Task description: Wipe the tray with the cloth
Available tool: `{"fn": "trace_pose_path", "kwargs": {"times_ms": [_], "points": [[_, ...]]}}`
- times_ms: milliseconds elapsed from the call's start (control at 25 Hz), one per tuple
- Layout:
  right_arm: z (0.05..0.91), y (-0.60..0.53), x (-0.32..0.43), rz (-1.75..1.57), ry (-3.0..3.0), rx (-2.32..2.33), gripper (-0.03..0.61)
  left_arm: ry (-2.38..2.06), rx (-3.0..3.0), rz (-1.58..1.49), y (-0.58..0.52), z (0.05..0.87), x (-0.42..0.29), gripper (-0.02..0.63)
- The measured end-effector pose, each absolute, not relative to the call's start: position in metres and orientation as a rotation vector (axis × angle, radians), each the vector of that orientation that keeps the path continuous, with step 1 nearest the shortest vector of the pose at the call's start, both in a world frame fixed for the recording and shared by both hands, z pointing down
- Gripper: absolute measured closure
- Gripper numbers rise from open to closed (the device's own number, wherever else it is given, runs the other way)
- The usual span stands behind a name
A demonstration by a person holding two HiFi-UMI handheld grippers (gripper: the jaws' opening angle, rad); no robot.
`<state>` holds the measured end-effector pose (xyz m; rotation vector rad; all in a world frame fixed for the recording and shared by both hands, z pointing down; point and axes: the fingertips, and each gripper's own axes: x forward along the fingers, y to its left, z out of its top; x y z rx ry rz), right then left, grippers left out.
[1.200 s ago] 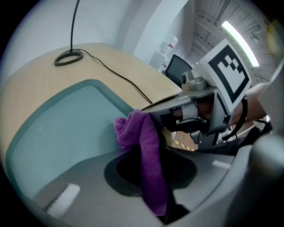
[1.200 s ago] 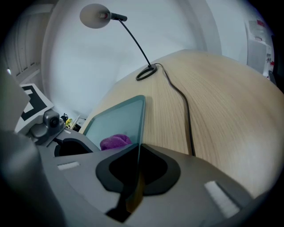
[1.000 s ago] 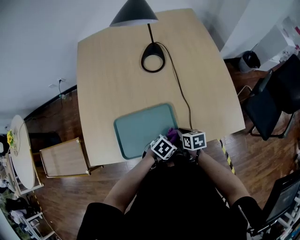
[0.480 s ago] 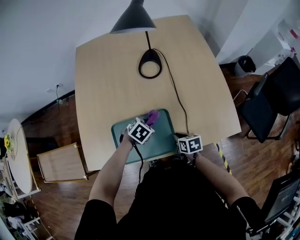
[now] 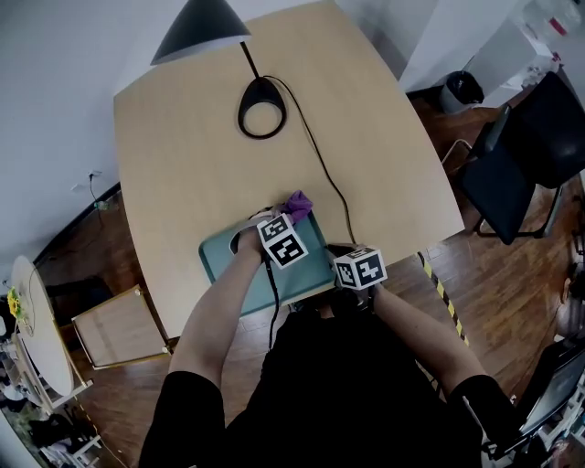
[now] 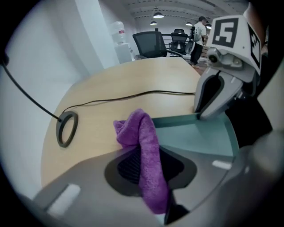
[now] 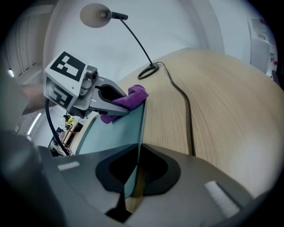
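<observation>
A teal tray [image 5: 313,267] lies at the near edge of the wooden table, also seen in the left gripper view [image 6: 199,138] and the right gripper view [image 7: 113,133]. My left gripper [image 5: 289,216] is shut on a purple cloth [image 5: 298,202] at the tray's far edge, close to its far right corner. The cloth [image 6: 146,150] hangs bunched between the jaws and spills over the rim [image 7: 131,98]. My right gripper [image 5: 336,274] is shut on the tray's near right rim [image 7: 133,177], which stands edge-on between its pads. It shows in the left gripper view [image 6: 199,116] too.
A black desk lamp with a ring base [image 5: 260,108] and dark shade [image 5: 196,27] stands at the table's far side. Its cable [image 5: 320,155] runs past the tray's right side. A black chair [image 5: 516,160] is at the right, a low wooden cabinet [image 5: 119,324] at the left.
The left gripper has carried the cloth from the tray's near right corner, beside the right gripper, across to the far edge, and has rolled. The right gripper has stayed on the rim.
</observation>
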<state>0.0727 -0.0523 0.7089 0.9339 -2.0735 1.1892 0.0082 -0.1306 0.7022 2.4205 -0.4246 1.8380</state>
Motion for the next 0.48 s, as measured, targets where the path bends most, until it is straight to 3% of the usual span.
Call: {"fn": "trace_pose_path", "kwargs": {"times_ms": [480], "points": [[0.714,-0.051,0.08,1.176,-2.063,0.944,0.554,0.101,2.455,1.775,0.02,0.7,0.035,0.505]]}}
